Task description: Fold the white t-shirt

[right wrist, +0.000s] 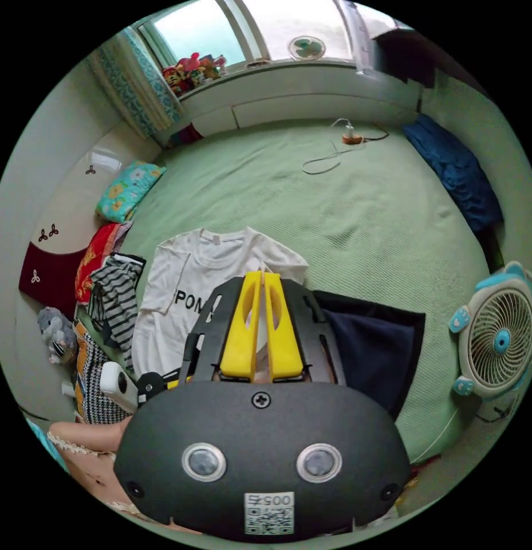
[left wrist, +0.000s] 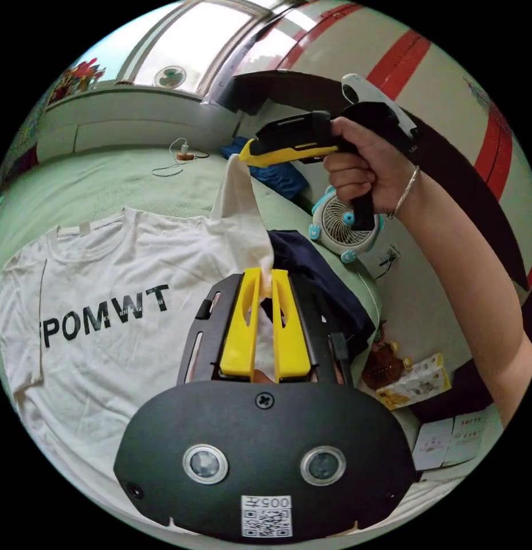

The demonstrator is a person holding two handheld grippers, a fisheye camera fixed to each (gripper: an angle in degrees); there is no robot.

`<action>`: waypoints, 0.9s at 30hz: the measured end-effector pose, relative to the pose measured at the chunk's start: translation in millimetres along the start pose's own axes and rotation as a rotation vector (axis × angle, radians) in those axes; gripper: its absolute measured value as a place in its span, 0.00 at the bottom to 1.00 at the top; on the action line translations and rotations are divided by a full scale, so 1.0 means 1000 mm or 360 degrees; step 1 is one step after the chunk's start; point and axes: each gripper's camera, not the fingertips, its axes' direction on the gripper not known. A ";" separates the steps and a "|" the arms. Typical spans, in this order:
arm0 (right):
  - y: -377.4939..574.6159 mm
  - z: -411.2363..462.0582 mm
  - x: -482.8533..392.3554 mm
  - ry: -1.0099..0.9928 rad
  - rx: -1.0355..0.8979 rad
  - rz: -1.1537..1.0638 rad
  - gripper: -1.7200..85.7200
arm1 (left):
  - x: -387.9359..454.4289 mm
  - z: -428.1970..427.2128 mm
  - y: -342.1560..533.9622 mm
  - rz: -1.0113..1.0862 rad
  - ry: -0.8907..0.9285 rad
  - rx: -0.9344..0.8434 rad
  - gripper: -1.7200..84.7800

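White t-shirt point(left wrist: 105, 321) lying front-up on the green bedspread point(left wrist: 105, 177), printed lettering showing, collar toward the window; it appears smaller in the right gripper view point(right wrist: 180, 298). One sleeve point(left wrist: 238, 212) is lifted clear of the bed and stretched taut between the two tools. Left gripper point(left wrist: 266, 281): yellow jaws nearly together, pinching the lower part of the raised cloth. Right gripper point(left wrist: 246, 156), seen from the left gripper view in a person's hand point(left wrist: 366, 172): its yellow tip is closed on the upper end of the sleeve. In the right gripper view its own jaws point(right wrist: 262, 281) stand narrow with a sliver of white cloth at their tips. Holding the sleeve at two points keeps its edge straight, probably so that it can be laid across the chest as a first fold; the body is not yet folded. A dark navy garment point(left wrist: 323, 286) lies just beside the shirt, and a small desk fan point(right wrist: 497, 338) stands near the bed's edge.
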 end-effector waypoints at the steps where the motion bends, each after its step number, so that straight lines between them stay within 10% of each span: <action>1: -0.009 0.013 -0.014 -0.0007 -0.0037 -0.0027 0.00 | -0.004 -0.001 0.001 -0.0017 -0.0002 -0.0005 0.08; 9: -0.030 0.136 -0.075 0.0174 -0.0421 -0.0034 0.09 | -0.056 -0.010 0.024 -0.0192 -0.0256 -0.0331 0.08; 27: -0.035 0.131 -0.012 0.0288 -0.0221 0.0349 0.11 | -0.059 -0.007 -0.005 0.0059 -0.0268 -0.0289 0.10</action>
